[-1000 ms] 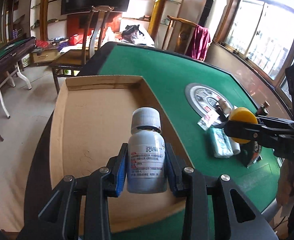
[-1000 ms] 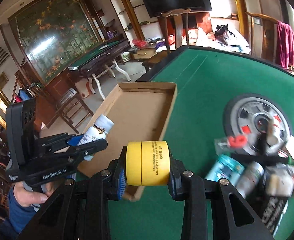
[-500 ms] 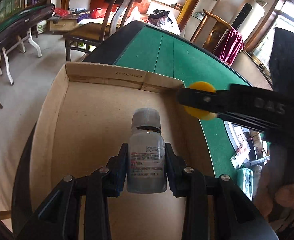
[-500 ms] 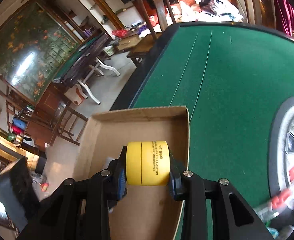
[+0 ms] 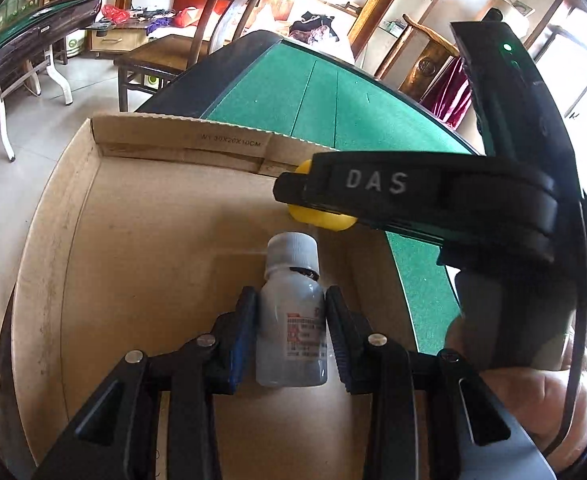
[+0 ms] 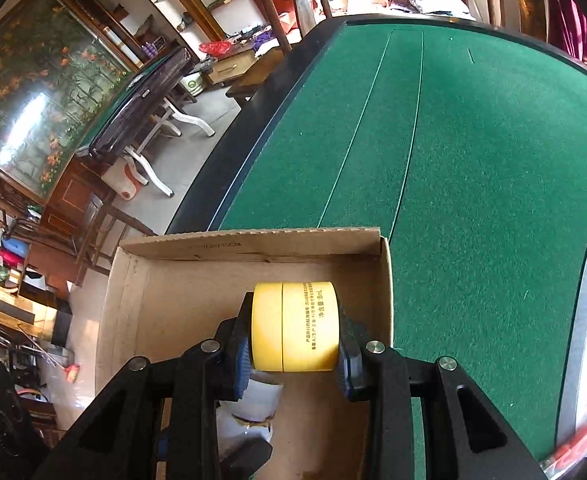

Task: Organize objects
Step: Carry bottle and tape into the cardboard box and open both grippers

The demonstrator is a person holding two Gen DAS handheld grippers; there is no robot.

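The left claw is closed on a small white bottle. Its blue pads press on the bottle's smooth round sides. The bottle is plastic, with a ridged white cap on top and a paper label with red and small dark print. It stands up between the black fingers, over the inside of the cardboard box.

The box is a shallow brown tray with low walls. Its floor is flat and plain, and the cut edges show the wavy inside of the cardboard. Small print runs along the far wall. The box sits at the edge of the tabletop, which is covered in soft green felt with a dark rim.

The right claw is closed on a yellow jar. The jar is a short round tub lying on its side, with a thin seam where the lid meets the body and tiny dark letters on it. The pads press on its two flat ends. It hangs over the box, near the far right corner. In the left view the jar peeks out behind the right claw's black arm, just past the bottle's cap.
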